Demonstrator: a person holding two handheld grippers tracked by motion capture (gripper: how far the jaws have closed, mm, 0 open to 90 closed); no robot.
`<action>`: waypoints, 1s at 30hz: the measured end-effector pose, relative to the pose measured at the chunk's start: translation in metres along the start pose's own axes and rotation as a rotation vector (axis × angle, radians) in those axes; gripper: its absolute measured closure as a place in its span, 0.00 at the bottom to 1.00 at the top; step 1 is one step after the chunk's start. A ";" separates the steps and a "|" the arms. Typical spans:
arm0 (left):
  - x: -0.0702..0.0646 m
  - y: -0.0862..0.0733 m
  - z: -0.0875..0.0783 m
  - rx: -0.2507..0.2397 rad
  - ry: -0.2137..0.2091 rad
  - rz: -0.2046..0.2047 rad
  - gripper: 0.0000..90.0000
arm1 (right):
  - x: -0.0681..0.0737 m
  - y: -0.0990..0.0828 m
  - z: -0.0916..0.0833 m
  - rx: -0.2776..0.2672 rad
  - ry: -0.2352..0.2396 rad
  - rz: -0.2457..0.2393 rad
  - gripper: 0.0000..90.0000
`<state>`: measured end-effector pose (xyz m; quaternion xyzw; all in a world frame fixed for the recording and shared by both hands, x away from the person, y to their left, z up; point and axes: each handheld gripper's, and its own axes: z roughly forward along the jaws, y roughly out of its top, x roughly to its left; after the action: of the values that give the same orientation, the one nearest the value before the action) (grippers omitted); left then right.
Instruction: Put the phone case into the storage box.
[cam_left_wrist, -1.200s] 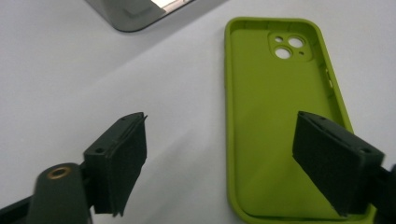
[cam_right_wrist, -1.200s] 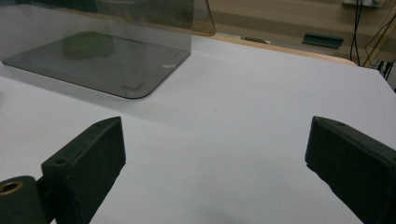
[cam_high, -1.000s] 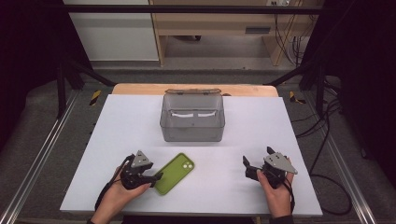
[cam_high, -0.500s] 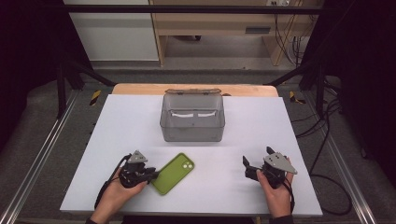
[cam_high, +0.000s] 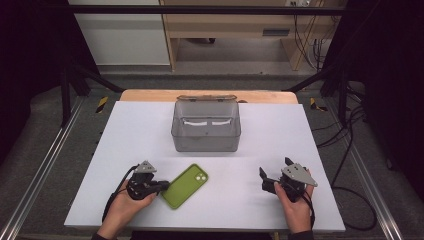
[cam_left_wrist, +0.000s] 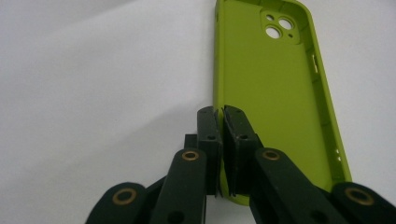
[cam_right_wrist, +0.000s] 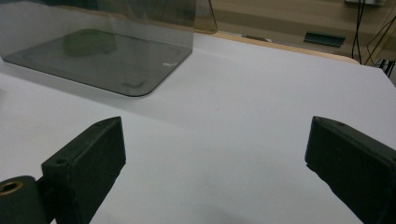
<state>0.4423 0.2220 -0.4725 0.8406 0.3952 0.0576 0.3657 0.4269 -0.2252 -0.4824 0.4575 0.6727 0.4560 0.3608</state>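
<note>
The left gripper (cam_left_wrist: 222, 112), its jaws just closing, is pinching the green phone case (cam_left_wrist: 275, 88) rim; the right gripper (cam_right_wrist: 215, 154) is resting spread wide, grasping nothing.

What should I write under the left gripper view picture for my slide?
Left tongs pinch the side wall of a green phone case lying open-side up on the white table.

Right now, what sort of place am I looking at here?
Probably a lab recording bench, not a home. A white table sits inside a dark metal frame, loose cables trail beside it, and a person's left gripper pinches a green phone case before a clear grey box.
</note>
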 end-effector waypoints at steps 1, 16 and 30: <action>0.000 0.000 0.000 0.000 0.002 0.003 0.96 | 0.000 0.000 0.000 0.000 0.000 0.000 0.06; -0.002 0.000 -0.002 -0.035 -0.017 0.018 0.98 | -0.001 0.000 -0.001 -0.006 0.000 0.003 0.06; 0.004 -0.001 -0.013 -0.248 -0.042 -0.043 0.98 | 0.004 0.002 -0.002 -0.013 0.033 0.034 0.05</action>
<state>0.4397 0.2326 -0.4642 0.7813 0.3950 0.0805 0.4764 0.4249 -0.2220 -0.4803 0.4588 0.6680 0.4738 0.3447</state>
